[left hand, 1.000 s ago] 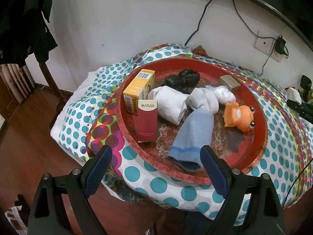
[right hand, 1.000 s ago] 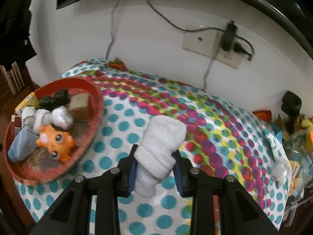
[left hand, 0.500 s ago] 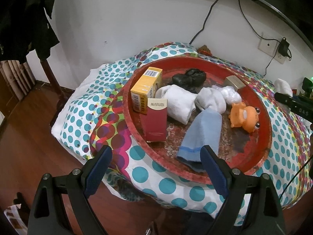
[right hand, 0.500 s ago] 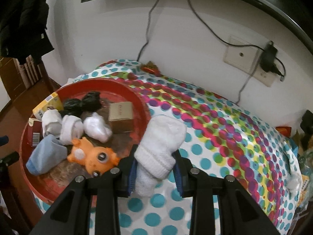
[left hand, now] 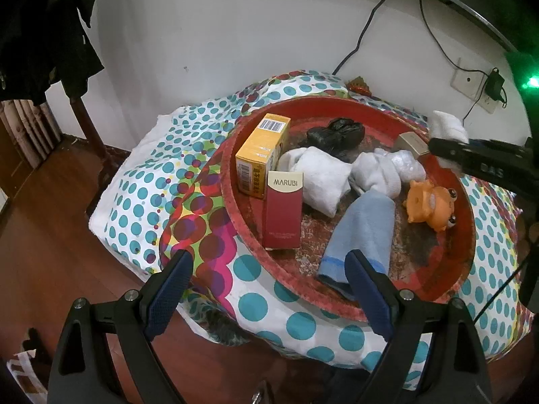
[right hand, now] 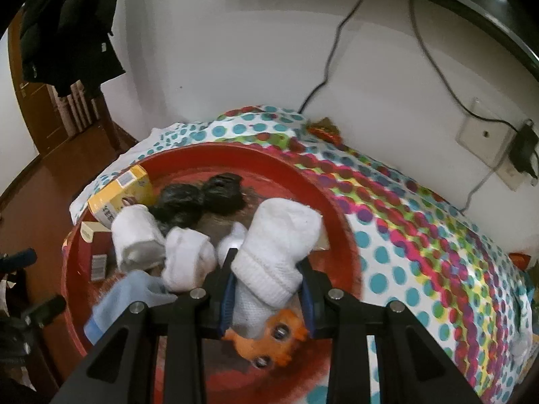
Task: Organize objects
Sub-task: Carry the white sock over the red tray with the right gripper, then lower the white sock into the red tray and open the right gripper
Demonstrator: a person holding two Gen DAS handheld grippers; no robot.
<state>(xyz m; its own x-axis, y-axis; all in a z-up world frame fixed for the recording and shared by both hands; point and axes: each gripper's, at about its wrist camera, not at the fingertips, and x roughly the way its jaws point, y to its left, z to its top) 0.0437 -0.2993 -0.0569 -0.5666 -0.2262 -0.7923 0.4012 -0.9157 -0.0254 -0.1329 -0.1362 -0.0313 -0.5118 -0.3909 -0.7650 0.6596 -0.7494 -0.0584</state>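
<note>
Right tool (right hand: 266, 286) clamping white sock (right hand: 279, 239) above red tray (right hand: 340, 215), left tool (left hand: 269, 276) wide, empty.

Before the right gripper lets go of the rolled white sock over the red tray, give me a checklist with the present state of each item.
1. Right gripper shut on the white sock: ok.
2. Sock over the red tray, not the cloth: ok.
3. Landing spot free: not ok, the orange toy lies right beneath.
4. Left gripper open, holding nothing, clear of the tray: ok.
5. Height above the toy: cannot tell.
</note>
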